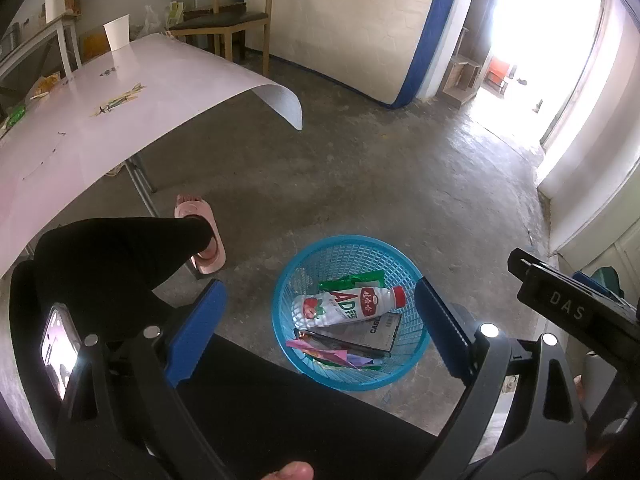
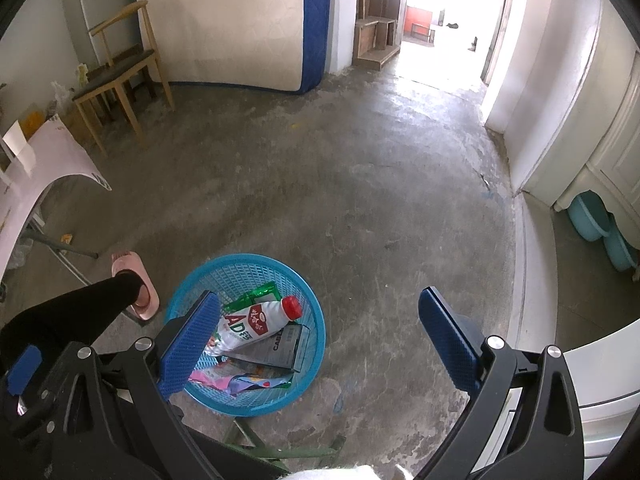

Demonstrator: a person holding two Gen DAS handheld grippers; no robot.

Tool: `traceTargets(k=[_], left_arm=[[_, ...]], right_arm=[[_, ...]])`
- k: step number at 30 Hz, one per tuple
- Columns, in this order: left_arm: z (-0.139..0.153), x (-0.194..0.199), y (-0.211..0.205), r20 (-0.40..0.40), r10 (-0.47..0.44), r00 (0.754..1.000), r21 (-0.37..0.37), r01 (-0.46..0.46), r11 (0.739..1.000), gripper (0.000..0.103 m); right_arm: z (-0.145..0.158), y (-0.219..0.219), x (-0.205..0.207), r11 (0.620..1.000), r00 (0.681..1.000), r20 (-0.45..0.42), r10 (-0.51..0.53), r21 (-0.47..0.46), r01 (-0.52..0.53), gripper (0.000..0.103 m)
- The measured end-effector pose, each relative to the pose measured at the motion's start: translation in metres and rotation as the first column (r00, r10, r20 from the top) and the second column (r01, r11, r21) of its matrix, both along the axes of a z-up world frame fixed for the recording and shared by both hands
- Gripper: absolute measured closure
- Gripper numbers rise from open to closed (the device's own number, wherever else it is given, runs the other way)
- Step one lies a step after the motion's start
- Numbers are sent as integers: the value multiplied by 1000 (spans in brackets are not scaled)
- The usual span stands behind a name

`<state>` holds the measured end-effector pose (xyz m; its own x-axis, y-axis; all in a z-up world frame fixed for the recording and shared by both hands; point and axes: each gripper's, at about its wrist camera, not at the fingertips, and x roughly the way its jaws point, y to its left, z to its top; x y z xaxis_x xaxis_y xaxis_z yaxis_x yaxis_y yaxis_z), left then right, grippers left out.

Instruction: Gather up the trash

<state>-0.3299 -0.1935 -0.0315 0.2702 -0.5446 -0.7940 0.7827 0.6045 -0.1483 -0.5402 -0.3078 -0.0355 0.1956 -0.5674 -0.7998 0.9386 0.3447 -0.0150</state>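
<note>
Daylight pours in through the open doorway (image 1: 532,40), blown out to pure white in both views; glare spreads over the concrete floor (image 2: 360,184) near it and fades to a dimmer grey closer in; the white tabletop (image 1: 120,112) shows a soft sheen; fisheye distortion bends walls and edges, with dark vignetting at the corners; focus is fairly sharp throughout.

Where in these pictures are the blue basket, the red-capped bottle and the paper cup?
blue basket (image 1: 320,246): left wrist view, far rim.
red-capped bottle (image 2: 256,326): right wrist view, label on its body.
paper cup (image 1: 117,33): left wrist view, side wall.
</note>
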Motion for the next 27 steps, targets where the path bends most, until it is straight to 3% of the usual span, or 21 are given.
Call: traceTargets(k=[27], left_arm=[[0, 0, -1, 0, 0, 1000, 2, 0, 1000, 12]], right_arm=[[-3, -2, 0, 1000, 1000, -1, 0, 9, 0, 6]])
